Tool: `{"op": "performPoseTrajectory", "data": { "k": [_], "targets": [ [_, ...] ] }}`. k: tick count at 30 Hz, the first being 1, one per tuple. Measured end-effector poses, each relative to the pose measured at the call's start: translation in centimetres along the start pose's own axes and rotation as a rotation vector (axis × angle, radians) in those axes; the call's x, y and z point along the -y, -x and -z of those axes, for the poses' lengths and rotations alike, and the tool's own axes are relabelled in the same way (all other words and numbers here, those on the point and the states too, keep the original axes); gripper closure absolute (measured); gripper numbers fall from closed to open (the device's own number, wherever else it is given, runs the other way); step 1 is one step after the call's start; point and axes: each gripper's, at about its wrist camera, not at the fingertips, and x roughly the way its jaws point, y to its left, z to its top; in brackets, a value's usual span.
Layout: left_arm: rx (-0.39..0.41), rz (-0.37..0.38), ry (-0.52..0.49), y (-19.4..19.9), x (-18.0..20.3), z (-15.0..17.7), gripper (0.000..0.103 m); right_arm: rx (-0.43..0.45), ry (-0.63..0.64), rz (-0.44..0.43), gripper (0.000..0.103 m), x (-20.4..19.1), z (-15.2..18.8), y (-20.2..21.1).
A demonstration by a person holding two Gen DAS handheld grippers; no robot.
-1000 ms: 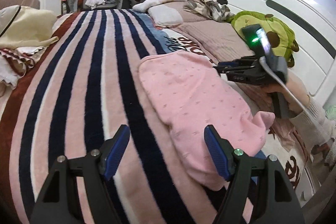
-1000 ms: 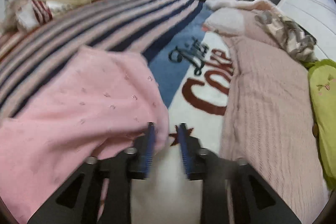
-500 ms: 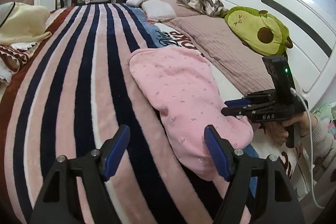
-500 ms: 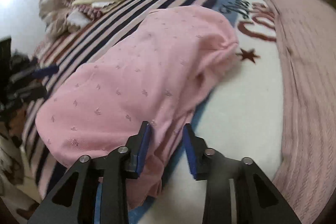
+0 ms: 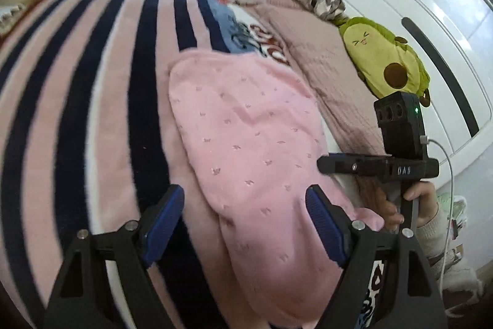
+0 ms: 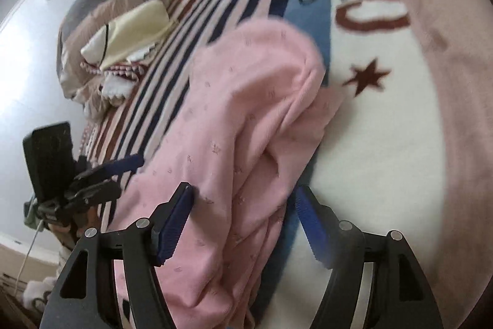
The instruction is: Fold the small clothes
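Left wrist view, soft pink garment (image 5: 246, 144) with tiny woven motifs lying folded on fleecy striped blanket (image 5: 92, 113), left gripper (image 5: 246, 224) angled down, jaws spread and just widening, right gripper (image 6: 243, 224) tilted down, jaws just released, straddling rumpled hem

Striped blanket (image 5: 92, 113) lies bare left of pink garment (image 5: 246, 144).

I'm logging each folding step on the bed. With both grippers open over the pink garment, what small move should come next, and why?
Probably lower the right gripper and close it on the bunched near edge of the pink garment. Its jaws have just been opening and now straddle that fold without pressing it. The left gripper is also open over the garment's other side, holding nothing, so neither can lift the fabric for a fold yet.
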Motion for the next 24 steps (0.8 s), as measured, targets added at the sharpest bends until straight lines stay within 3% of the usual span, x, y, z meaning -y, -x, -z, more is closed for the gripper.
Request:
{"op": "performPoseTrajectory", "data": {
  "k": [5, 7, 10, 13, 16, 19, 24],
  "targets": [
    [-0.044, 0.081, 0.047, -2.5, -1.2, 0.0, 0.03, 0.0, -0.006, -0.071, 0.036, 0.7, -0.1, -0.9],
    [-0.047, 0.121, 0.066, -2.9, -1.4, 0.1, 0.041, 0.004, -0.008, -0.098, 0.037, 0.7, 0.0, -1.1],
    [-0.066, 0.167, 0.073, -3.7, -1.0, 0.1, 0.062, -0.011, 0.019, -0.126, 0.047, 0.1, 0.3, -1.6],
    [-0.059, 0.139, 0.029, -3.5, -0.1, 0.1, 0.077, -0.012, 0.046, -0.128, 0.07, -0.7, 0.3, -2.1],
    [-0.041, 0.131, 0.001, -2.4, 0.6, -0.1, 0.082, 0.018, 0.09, -0.108, 0.08, -1.9, 0.4, -1.3],
    [-0.01, 0.114, -0.035, -0.6, 1.9, -0.1, 0.084, 0.055, 0.127, -0.103, 0.081, -3.9, 0.7, 0.0],
    [0.087, 0.093, -0.082, 5.8, 4.1, 0.2, 0.085, 0.127, 0.196, -0.13, 0.082, -8.7, 1.3, 2.7]
  ]
}}
